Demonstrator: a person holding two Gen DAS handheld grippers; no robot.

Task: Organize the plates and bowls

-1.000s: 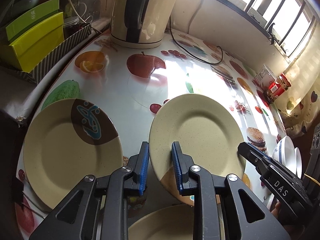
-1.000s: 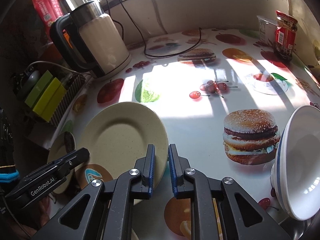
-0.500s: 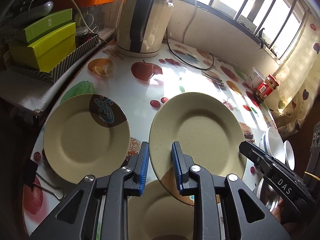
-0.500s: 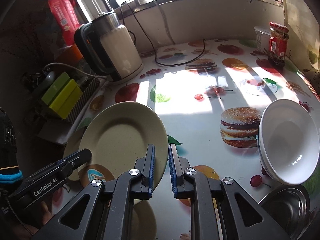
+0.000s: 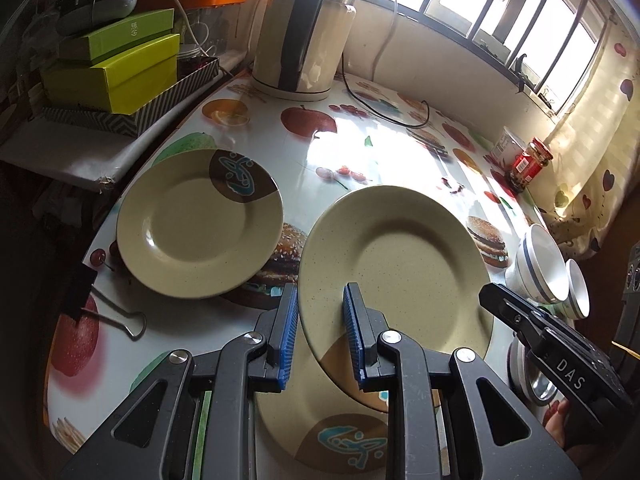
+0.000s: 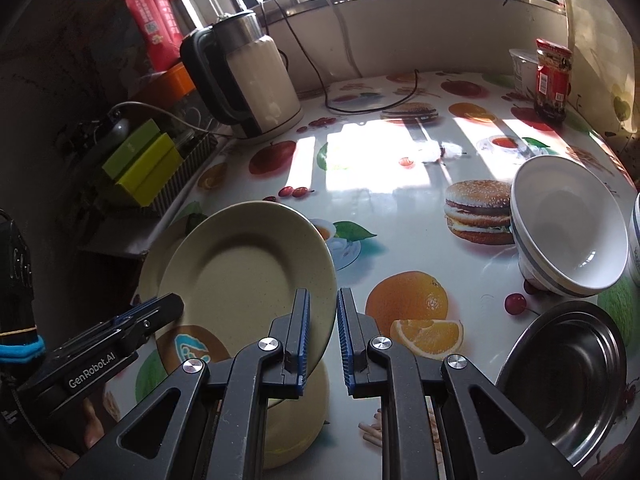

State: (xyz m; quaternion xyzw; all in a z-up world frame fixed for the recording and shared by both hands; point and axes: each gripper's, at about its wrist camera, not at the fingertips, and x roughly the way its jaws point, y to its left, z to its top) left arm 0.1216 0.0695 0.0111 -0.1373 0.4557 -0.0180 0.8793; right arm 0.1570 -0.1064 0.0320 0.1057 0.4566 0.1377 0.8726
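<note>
A speckled beige plate (image 5: 392, 268) hangs tilted above the table, carried by both grippers. My left gripper (image 5: 320, 332) is shut on its near-left rim, and my right gripper (image 6: 322, 328) is shut on the opposite rim of this held plate (image 6: 244, 276). Under it a matching plate (image 5: 320, 420) with a brown and blue patch lies flat on the table. Another such plate (image 5: 196, 220) rests further left. A white bowl with blue stripes (image 6: 568, 236) leans on its side at the right, and a steel bowl (image 6: 560, 376) sits in front of it.
An electric kettle (image 5: 304, 32) with its cord stands at the back. Green boxes (image 5: 116, 76) are stacked in a striped tray at the left. A binder clip (image 5: 120, 316) lies near the left edge. A red jar (image 6: 552, 80) stands at the back right.
Both grippers have drawn back and slightly up with the plate between them. The plate below and the steel bowl have come into view.
</note>
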